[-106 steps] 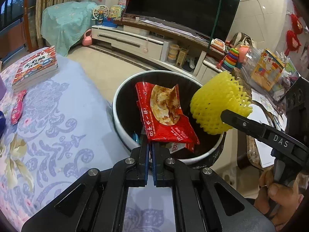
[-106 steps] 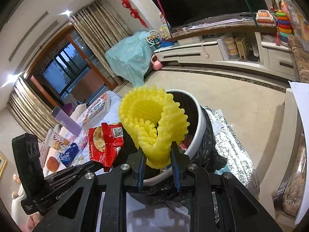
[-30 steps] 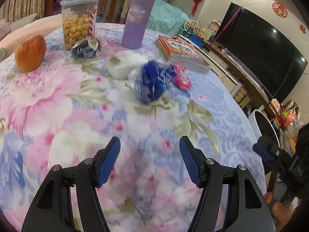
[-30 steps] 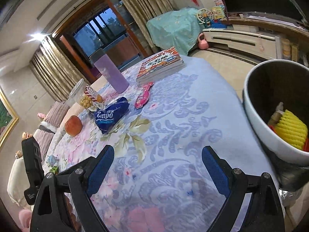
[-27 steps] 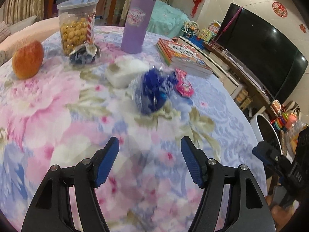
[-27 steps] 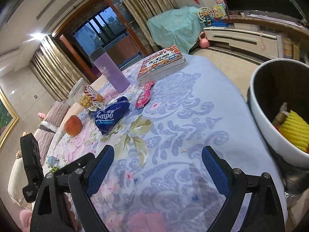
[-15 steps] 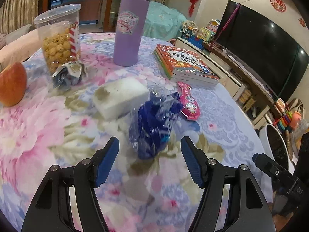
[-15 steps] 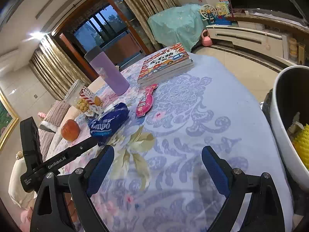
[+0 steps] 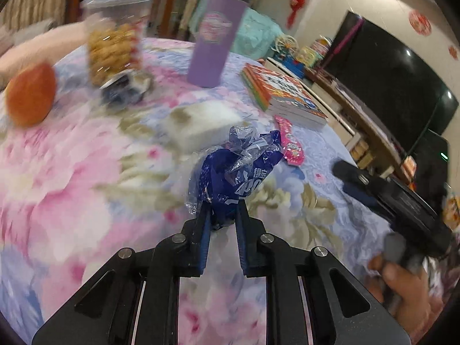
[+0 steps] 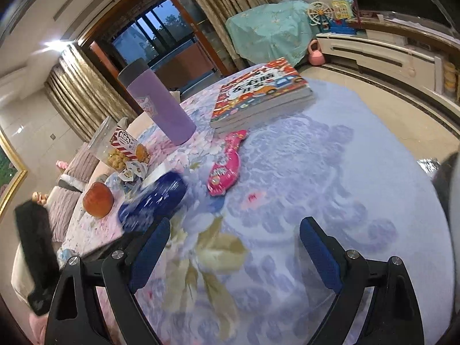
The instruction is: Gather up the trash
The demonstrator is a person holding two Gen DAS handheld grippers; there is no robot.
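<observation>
Where they gaped before, left tongs (image 9: 222, 215) now pinch the blue wrapper (image 9: 235, 172); right tongs (image 10: 234, 247) stay wide.

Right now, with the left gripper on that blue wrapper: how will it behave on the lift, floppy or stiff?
Probably floppy: the blue wrapper is crumpled thin film, so its free end will likely droop or swing. It looks light and mostly empty, so weight should not matter. The film looks glossy, and the left gripper pinches only its near end, so it could slip out if jerked.
</observation>
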